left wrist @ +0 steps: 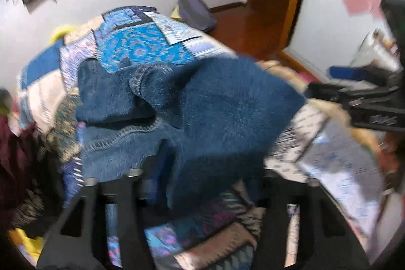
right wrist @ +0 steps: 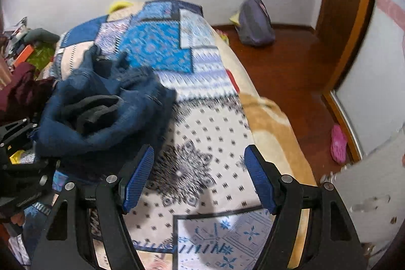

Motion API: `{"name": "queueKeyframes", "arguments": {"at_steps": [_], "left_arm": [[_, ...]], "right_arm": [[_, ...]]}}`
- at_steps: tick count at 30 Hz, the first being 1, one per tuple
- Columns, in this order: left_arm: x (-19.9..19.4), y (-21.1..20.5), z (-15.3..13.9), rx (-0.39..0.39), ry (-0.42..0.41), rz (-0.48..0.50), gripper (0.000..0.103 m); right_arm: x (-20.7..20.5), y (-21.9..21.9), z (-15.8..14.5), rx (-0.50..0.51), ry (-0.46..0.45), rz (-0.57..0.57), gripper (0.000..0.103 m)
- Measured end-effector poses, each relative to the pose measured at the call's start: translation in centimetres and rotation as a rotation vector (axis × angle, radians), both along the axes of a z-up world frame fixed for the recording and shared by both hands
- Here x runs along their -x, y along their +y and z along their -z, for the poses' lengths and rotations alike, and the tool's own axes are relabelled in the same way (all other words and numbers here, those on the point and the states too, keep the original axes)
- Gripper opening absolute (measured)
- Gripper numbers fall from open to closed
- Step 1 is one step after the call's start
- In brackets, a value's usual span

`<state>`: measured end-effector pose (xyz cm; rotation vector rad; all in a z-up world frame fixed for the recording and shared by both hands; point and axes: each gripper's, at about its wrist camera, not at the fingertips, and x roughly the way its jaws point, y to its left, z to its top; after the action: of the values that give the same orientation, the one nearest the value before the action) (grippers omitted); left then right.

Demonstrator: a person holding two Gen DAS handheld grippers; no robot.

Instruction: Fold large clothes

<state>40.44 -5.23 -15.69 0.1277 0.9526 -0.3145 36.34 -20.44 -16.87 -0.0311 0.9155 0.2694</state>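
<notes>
A dark blue denim garment (left wrist: 202, 103) hangs bunched over my left gripper (left wrist: 200, 179), covering its fingertips; it lifts the cloth above the patterned bedspread (left wrist: 152, 42). The garment also shows in the right wrist view (right wrist: 106, 115), draped over the left gripper's black fingers (right wrist: 93, 110). My right gripper (right wrist: 200, 181) is open and empty, its blue pads (right wrist: 139, 179) wide apart above the bedspread (right wrist: 202, 138), to the right of the garment. It shows at the right edge of the left wrist view (left wrist: 311, 90).
A dark red garment (right wrist: 22, 90) lies at the bed's left side. A purple backpack (right wrist: 254, 23) sits on the wooden floor by the wall. A pink slipper (right wrist: 338, 143) lies near the door. A tan blanket (right wrist: 273, 123) edges the bed.
</notes>
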Motion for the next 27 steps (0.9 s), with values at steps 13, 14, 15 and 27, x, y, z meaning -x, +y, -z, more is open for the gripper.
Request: {"name": "queueKeyframes", "arguments": {"at_steps": [13, 14, 15, 27], "left_arm": [[0.4, 6.0, -3.3, 0.037, -0.132, -0.125, 0.096], [0.2, 7.0, -2.8, 0.022, -0.125, -0.153, 0.096], [-0.2, 8.2, -2.1, -0.005, -0.111, -0.185, 0.096], [-2.9, 15.0, 5.1, 0.143, 0.056, -0.323, 0.100]], "right_arm": [[0.7, 4.1, -0.8, 0.006, -0.029, -0.088, 0.071], [0.6, 4.8, -0.8, 0.002, -0.028, -0.104, 0.071], [0.5, 5.4, -0.8, -0.003, -0.027, -0.117, 0.071], [-5.5, 14.3, 3.2, 0.095, 0.160, -0.337, 0.071]]}}
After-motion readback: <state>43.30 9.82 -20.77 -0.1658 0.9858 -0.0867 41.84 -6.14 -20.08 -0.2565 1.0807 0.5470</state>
